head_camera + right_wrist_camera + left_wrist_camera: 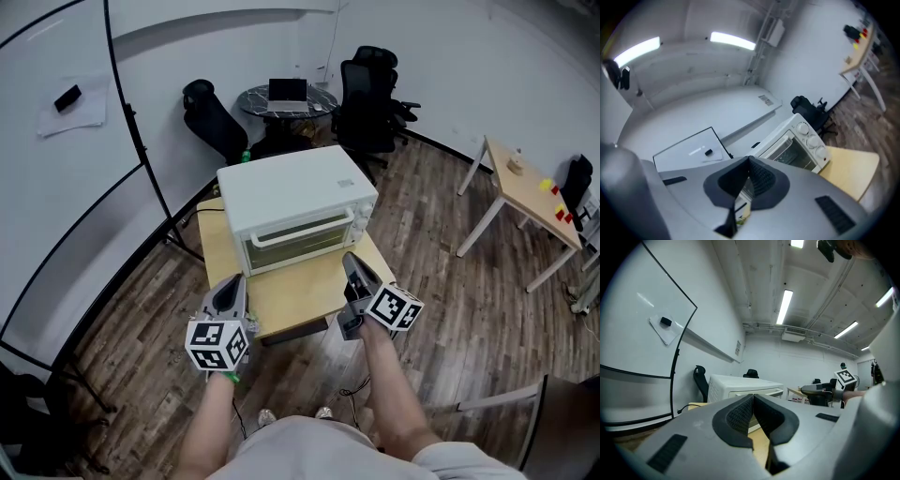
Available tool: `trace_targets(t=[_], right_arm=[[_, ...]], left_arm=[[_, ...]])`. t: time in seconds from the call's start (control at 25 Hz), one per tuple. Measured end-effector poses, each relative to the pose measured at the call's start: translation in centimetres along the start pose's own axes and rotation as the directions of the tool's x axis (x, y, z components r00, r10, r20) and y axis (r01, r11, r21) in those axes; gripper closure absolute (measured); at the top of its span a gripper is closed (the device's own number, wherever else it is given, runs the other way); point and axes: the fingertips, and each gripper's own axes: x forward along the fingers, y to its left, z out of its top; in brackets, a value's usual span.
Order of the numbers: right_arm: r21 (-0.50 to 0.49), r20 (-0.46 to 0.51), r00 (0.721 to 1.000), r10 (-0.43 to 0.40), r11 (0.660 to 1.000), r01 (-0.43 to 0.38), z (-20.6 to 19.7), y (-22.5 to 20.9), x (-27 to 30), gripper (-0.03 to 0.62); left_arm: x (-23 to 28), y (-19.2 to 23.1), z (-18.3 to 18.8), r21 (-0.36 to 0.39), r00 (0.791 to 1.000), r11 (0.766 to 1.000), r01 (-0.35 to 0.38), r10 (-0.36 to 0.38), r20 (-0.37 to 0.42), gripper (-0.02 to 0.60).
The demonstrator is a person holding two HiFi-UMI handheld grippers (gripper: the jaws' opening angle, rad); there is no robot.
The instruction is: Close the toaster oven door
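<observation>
The white toaster oven (295, 202) stands on a small wooden table (291, 292), and its glass door (298, 239) is up against the front with the handle (305, 226) along the top. My left gripper (228, 292) hovers over the table's front left corner, shut and empty. At the front right edge my right gripper (352, 265) is also shut with nothing in it, a short way from the door. The left gripper view shows the oven (740, 384) beyond the closed left gripper (753, 397). In the right gripper view the oven (797, 143) lies past the closed right gripper (749, 161).
A whiteboard on a black stand (84, 141) is at the left. Black office chairs (375, 94) and a round table with a laptop (286, 94) are behind the oven. A light desk (530, 197) stands at the right. A cable (211, 208) runs off the table's left side.
</observation>
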Motion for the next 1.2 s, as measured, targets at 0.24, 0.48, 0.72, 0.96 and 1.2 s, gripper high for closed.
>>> trace_targets(t=[0.24, 0.48, 0.72, 0.96, 1.2], right_arm=[[-0.393, -0.024, 0.998, -0.057, 0.919, 0.043, 0.4, 2.1, -0.7, 0.428], [-0.615, -0.018, 0.994, -0.111, 0.785, 0.077, 0.6, 3.2, -1.6, 0.428], [-0.661, -0.025, 0.991, -0.131, 0.746, 0.081, 0.3, 3.6, -2.1, 0.428], [-0.661, -0.027, 0.992, -0.124, 0.747, 0.075, 0.2, 3.7, -2.6, 0.428], [-0.651, -0.022, 0.993, -0.116, 0.755, 0.074, 0.3, 3.9, -2.8, 0.428]], left_arm=[[-0.1, -0.3, 0.2, 0.022, 1.000, 1.000, 0.012, -0.012, -0.008, 0.568], [-0.3, -1.1, 0.7, 0.055, 1.000, 0.998, 0.026, -0.025, -0.009, 0.568], [-0.4, -1.5, 1.4, 0.086, 1.000, 0.996, 0.025, -0.025, -0.007, 0.568], [-0.4, -1.6, 1.4, 0.094, 1.000, 0.995, 0.018, -0.017, -0.012, 0.568], [-0.6, -1.4, 1.2, 0.088, 1.000, 0.996, 0.015, -0.014, -0.016, 0.568]])
